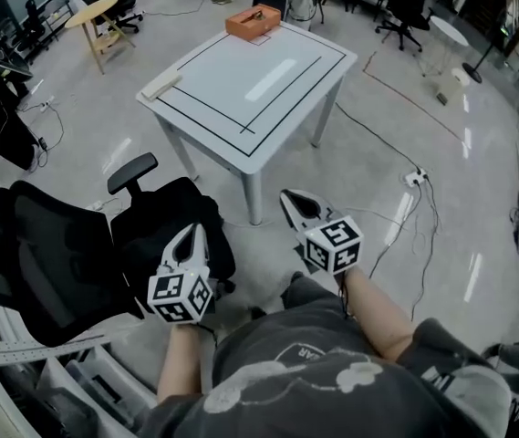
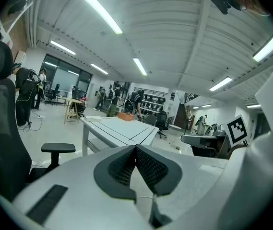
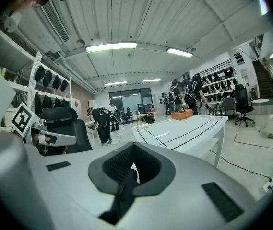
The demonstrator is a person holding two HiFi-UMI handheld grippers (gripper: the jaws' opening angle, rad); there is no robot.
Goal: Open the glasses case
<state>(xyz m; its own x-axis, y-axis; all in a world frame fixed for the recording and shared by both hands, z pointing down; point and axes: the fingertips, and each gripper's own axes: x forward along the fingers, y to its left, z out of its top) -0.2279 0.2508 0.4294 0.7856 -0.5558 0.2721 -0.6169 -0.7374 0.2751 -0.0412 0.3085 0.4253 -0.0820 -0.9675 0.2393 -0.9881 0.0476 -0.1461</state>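
A pale oblong case [image 1: 160,84] lies on the near-left edge of the white table [image 1: 277,108], which is marked with black lines; I also see the case [image 2: 93,118] from the left gripper view and the case [image 3: 140,125] from the right. My left gripper [image 1: 193,233] and right gripper [image 1: 290,199] hang over the floor well short of the table, both pointing towards it. Both are shut, with nothing between the jaws. In their own views the left gripper [image 2: 136,148] and right gripper [image 3: 134,145] show their tips meeting.
An orange box [image 1: 253,21] sits on the table's far corner. A black office chair [image 1: 49,254] stands close at my left. A power strip with cables [image 1: 414,178] lies on the floor to the right. A round wooden table [image 1: 95,15], more chairs and people are at the back.
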